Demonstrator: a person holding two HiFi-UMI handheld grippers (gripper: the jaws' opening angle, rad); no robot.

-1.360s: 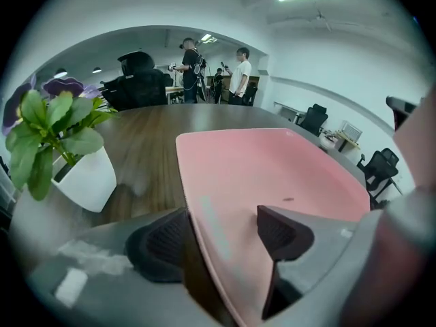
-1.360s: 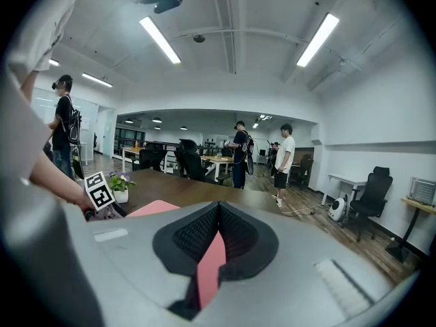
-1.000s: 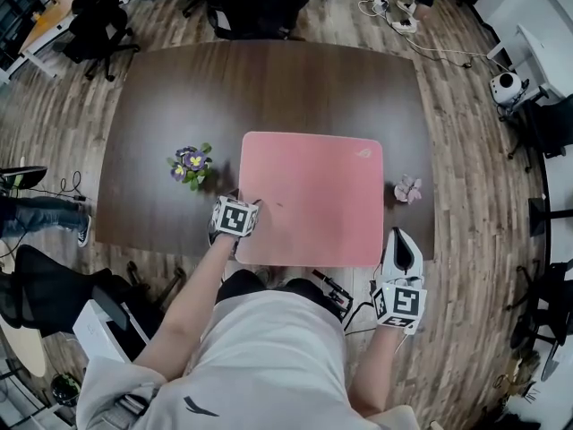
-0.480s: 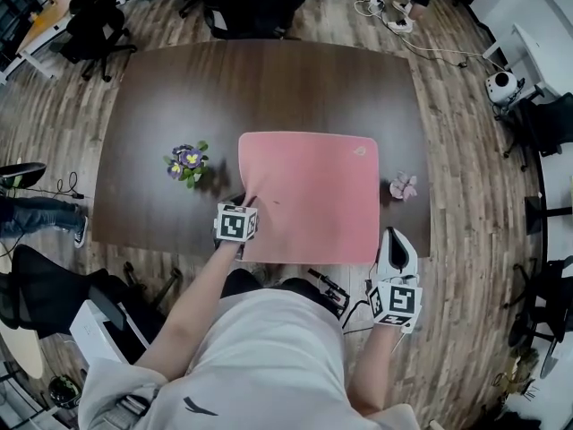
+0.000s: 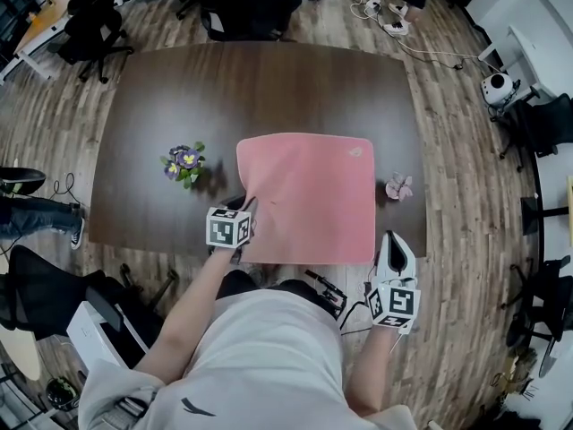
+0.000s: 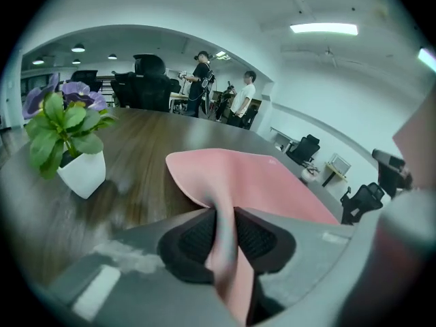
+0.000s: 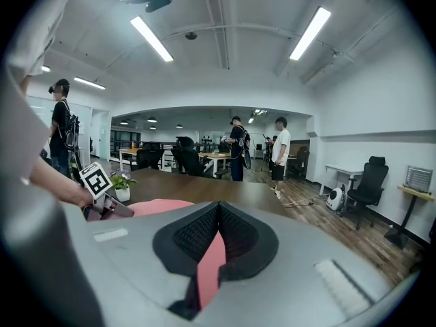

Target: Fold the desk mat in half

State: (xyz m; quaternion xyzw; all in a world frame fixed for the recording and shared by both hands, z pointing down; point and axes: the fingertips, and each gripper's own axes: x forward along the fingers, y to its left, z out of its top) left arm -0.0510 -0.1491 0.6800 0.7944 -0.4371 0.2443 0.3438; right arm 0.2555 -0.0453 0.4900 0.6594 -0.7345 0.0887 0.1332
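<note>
A pink desk mat (image 5: 309, 195) lies flat on the dark wooden table (image 5: 269, 88). My left gripper (image 5: 243, 207) is at the mat's near-left corner. In the left gripper view its jaws (image 6: 221, 216) have just been closing and now pinch the pink edge, which rises off the tabletop toward the pads while the rest of the mat (image 6: 266, 182) stays flat. My right gripper (image 5: 392, 237) is at the near-right corner, by the table's front edge. In the right gripper view its pads (image 7: 216, 234) are shut on a strip of the mat (image 7: 211, 264).
A white pot of purple flowers (image 5: 183, 165) stands just left of the mat, close to my left gripper. A small pink flower (image 5: 397, 187) sits right of the mat. Office chairs (image 5: 251, 7) line the far side. People (image 7: 279, 148) stand in the room behind.
The left gripper's jaws closed on the mat's near-left corner, and it drew back toward me and up, lifting that corner. The right gripper has stayed put.
</note>
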